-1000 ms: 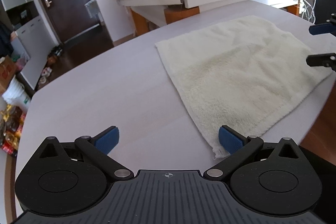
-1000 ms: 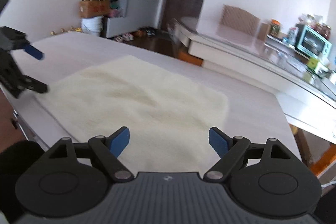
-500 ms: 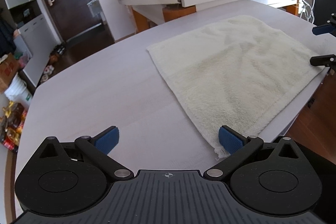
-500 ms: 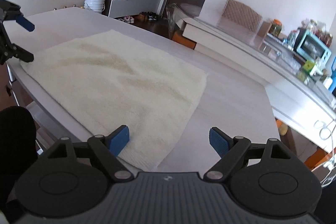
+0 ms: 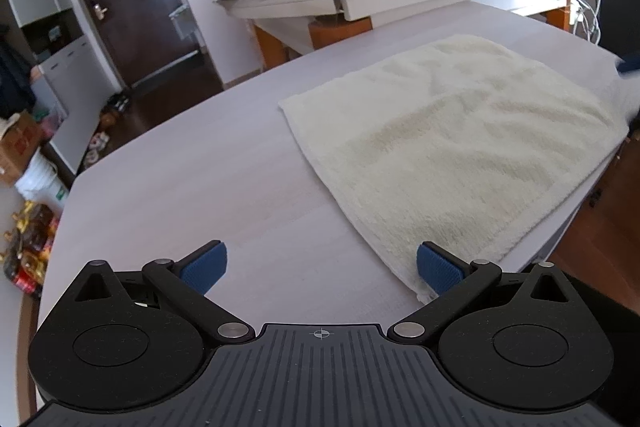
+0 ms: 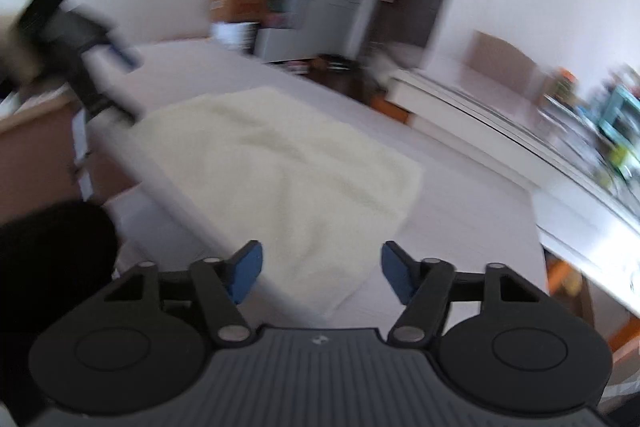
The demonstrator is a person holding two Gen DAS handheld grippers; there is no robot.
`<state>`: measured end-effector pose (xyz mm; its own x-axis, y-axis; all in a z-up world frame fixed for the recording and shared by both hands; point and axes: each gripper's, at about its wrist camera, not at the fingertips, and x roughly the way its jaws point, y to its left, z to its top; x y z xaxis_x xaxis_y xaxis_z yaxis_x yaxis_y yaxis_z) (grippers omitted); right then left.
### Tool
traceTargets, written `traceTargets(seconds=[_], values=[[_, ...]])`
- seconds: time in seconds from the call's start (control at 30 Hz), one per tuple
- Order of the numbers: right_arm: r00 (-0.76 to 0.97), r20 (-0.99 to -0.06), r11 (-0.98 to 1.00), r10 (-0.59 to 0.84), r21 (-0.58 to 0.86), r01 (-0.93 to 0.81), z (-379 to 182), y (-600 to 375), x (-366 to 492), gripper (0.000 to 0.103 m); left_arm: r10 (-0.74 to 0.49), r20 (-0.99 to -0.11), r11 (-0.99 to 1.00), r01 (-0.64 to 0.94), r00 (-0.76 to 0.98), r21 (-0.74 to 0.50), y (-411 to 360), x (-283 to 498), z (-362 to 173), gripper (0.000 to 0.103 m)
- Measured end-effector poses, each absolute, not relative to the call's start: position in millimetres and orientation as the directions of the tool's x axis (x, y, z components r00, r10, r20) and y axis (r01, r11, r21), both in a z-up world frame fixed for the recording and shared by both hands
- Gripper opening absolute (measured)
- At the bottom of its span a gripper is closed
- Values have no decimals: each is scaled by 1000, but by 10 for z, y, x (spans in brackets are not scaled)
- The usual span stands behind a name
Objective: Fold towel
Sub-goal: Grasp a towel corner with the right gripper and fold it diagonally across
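The cream terry-cloth towel (image 5: 452,147) lies flat on the pale wood-grain table (image 5: 192,179), a few soft ripples across it and no fold made. Its near corner sits just ahead of the right gripper (image 6: 322,273), whose jaws have just been closing and stand partly spread, the corner lying ahead between them but not pinched. The left gripper (image 5: 320,267) is spread wide, empty, with the opposite near corner beside its right-hand fingertip (image 5: 434,269). The long axis seems to run between the grippers.
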<state>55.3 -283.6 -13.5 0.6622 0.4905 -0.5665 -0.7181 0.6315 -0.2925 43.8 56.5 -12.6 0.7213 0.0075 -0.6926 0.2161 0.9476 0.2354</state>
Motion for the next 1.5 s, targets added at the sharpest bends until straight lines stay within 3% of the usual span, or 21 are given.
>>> traceTargets(seconds=[0.27, 0.43, 0.57, 0.73, 1.5], values=[[671, -593, 423, 446, -521, -741, -372, -2678, 452, 55, 40, -682, 949, 186, 731, 255, 521, 553, -86, 103], [644, -628, 320, 437, -560, -764, -454, -2630, 595, 37, 51, -681, 952, 172, 730, 255, 489, 601, -76, 103], [622, -646, 296, 442, -550, -781, -463, -2651, 595, 31, 63, -685, 953, 160, 726, 258, 463, 611, -88, 103], [629, -650, 292, 425, -559, -776, -412, -2739, 497, 9, 74, -691, 950, 159, 719, 268, 454, 642, -114, 103], [780, -515, 253, 356, -751, -611, -28, -2656, 484, 8, -41, -720, 891, 351, 692, 287, 391, 361, -149, 103]])
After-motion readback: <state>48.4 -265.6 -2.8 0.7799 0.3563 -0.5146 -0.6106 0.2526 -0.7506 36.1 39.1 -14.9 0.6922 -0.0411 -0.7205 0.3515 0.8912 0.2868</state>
